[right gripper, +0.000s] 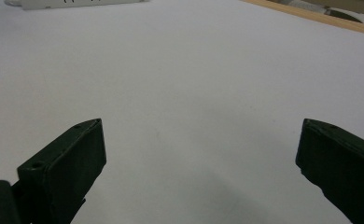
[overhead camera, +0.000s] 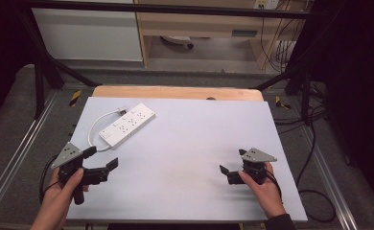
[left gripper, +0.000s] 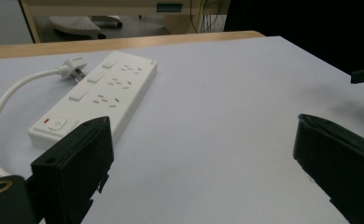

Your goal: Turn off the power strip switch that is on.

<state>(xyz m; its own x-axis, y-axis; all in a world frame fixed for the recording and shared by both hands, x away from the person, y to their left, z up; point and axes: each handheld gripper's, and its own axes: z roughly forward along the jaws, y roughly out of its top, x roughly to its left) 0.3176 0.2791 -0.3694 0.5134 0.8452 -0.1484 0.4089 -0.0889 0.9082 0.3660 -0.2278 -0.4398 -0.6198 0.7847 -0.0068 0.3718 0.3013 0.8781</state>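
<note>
White plastic, the power strip (overhead camera: 127, 125) lies flat and slantwise at the far left of the pale worktop (overhead camera: 199, 158). It has three rows of sockets, a switch beside each, and a red-lit button at its near end. Its short cord (overhead camera: 99, 125) loops round to a plug (left gripper: 73, 66) beside it. The left hand-held gripper (overhead camera: 103, 160) sits near it, jaws spread and empty; the right hand-held gripper (overhead camera: 232, 163), well apart, is spread too.

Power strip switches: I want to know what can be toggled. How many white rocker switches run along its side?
3 on the power strip, in a row along the cord-side edge: far, middle, near. A separate button with a red light sits at the near end.
</note>
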